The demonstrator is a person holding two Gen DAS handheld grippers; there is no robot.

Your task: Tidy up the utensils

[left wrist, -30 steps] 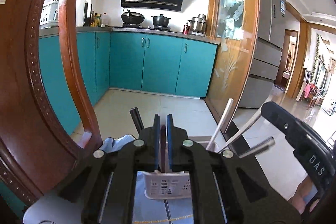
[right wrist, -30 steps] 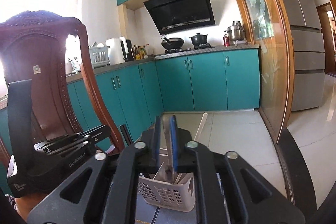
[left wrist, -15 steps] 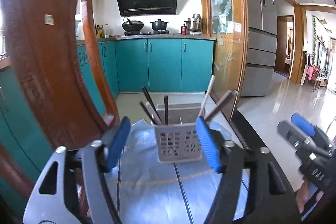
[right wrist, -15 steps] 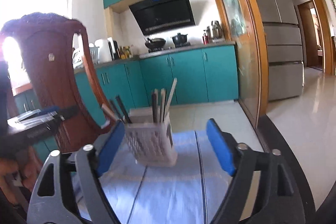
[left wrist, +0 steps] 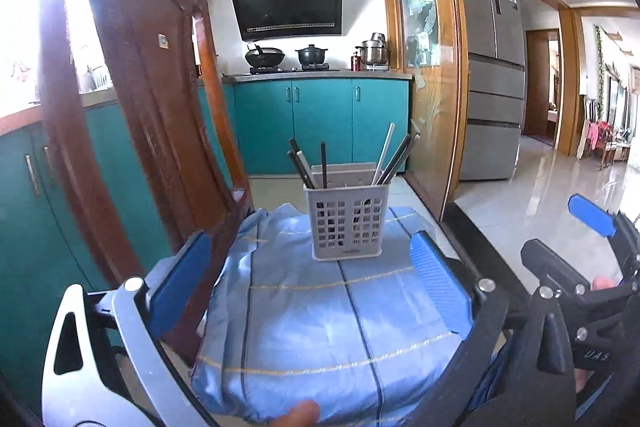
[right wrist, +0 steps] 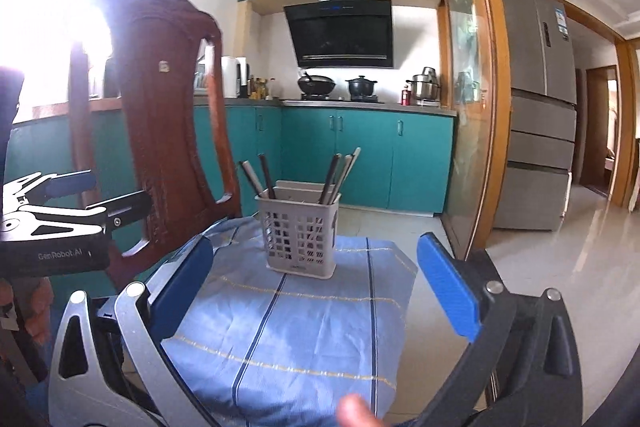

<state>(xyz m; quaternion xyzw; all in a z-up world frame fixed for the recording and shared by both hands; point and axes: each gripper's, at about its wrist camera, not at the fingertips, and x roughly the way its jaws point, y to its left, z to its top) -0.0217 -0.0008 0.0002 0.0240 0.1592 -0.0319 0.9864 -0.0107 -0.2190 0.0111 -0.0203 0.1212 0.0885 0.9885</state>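
Straight ahead of both sets of jaws, well beyond their tips, a pale grey caddy (left wrist: 346, 225) with a grid of square holes stands upright on the blue striped cloth (left wrist: 320, 327) covering the surface. Chopsticks (left wrist: 394, 157), dark and pale, lean out of it. The left gripper (left wrist: 310, 283) and right gripper (right wrist: 316, 291) are both opening wide, nothing between them.

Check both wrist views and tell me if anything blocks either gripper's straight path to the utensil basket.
Nothing visible does. In both views only bare blue cloth lies between the left gripper, the right gripper and the utensil basket. Both grippers' jaws are opening with nothing between them. The wooden chair stands off to the left.
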